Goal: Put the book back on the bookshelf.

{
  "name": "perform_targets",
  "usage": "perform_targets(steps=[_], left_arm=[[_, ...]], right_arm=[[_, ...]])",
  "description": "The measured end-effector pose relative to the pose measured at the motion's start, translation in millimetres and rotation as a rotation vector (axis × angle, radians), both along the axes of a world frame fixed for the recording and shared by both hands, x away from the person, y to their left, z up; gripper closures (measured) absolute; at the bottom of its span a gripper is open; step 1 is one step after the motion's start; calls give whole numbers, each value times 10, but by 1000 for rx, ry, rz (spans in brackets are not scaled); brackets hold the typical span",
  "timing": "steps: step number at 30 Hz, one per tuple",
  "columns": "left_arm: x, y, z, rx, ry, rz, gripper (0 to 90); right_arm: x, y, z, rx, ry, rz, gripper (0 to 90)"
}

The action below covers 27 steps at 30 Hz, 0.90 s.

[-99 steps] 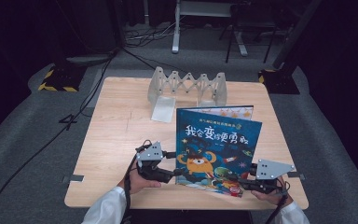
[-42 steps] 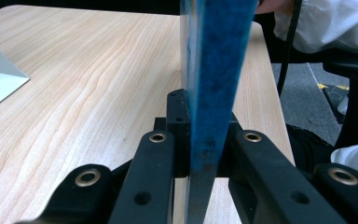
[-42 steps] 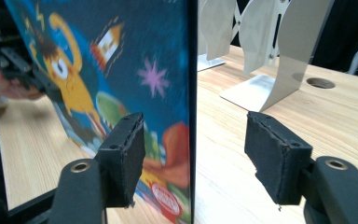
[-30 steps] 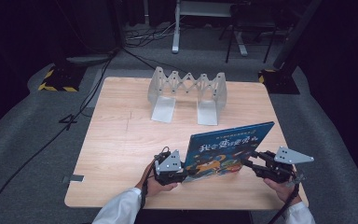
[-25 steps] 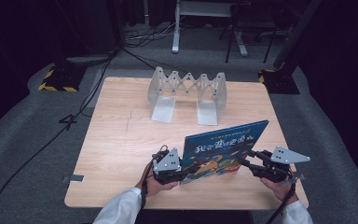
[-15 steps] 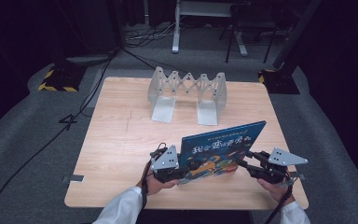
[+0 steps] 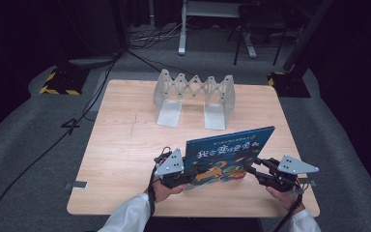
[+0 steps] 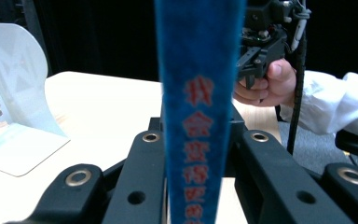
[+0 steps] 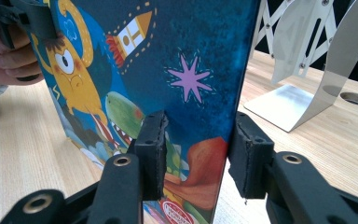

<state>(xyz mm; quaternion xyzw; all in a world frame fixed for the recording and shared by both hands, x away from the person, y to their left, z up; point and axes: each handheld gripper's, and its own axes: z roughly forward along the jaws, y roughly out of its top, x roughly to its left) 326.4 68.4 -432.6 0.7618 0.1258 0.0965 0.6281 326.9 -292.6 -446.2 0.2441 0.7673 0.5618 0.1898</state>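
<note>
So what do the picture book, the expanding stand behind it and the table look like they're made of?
Picture book: glossy printed card or paper covers, likely a hardback; the edge held in the left gripper stays straight.
Expanding stand: probably brushed grey metal; thin bent plates, riveted scissor links, dull sheen.
Table: pale wood or wood-look laminate; plank seams and grain show.

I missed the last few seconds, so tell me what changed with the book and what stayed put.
The book was lying flat on the table; it has been raised and now stands tilted on its lower edge. The left tool is clamped on its spine end. The right tool straddles the other end, its jaws just closing, with a gap on one side. The expanding book rack has not moved.
</note>
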Motion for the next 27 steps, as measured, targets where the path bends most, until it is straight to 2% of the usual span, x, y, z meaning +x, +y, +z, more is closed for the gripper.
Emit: perform_targets(steps=[3, 6, 9, 12, 15, 17, 19, 20, 21, 22, 24, 27], left_arm=[[8, -13, -14, 12, -1, -12, 786], [13, -58, -87, 52, -15, -17, 780], [35, -60, -123, 34, 8, -33, 792], [47, -53, -123, 40, -2, -34, 799], [41, -53, -119, 40, 2, -44, 818], [40, -55, -117, 41, -6, -34, 819], [59, -50, -110, 40, 5, -18, 819], [59, -50, -110, 40, 5, -18, 819], [69, -46, -104, 41, 7, -10, 821], [83, -39, -93, 48, 2, 0, 823], [89, -37, -81, 61, -14, 17, 827], [109, -37, -72, 61, -8, 18, 828]], right_arm=[[7, -2, -5, 6, 2, 4, 601], [-3, -9, -22, 10, -5, 4, 600], [-11, -8, -59, -20, 8, -6, 583], [-5, -6, -137, -73, 26, -35, 499], [-2, -94, -154, -49, 47, -56, 443], [3, -182, -179, -28, 71, -74, 431], [23, -258, -230, -51, 91, -109, 432], [23, -258, -230, -51, 91, -109, 432], [63, -342, -296, -65, 148, -151, 432], [87, -377, -326, -65, 173, -166, 431], [122, -426, -365, -69, 194, -193, 431], [171, -462, -402, -90, 215, -218, 421]])
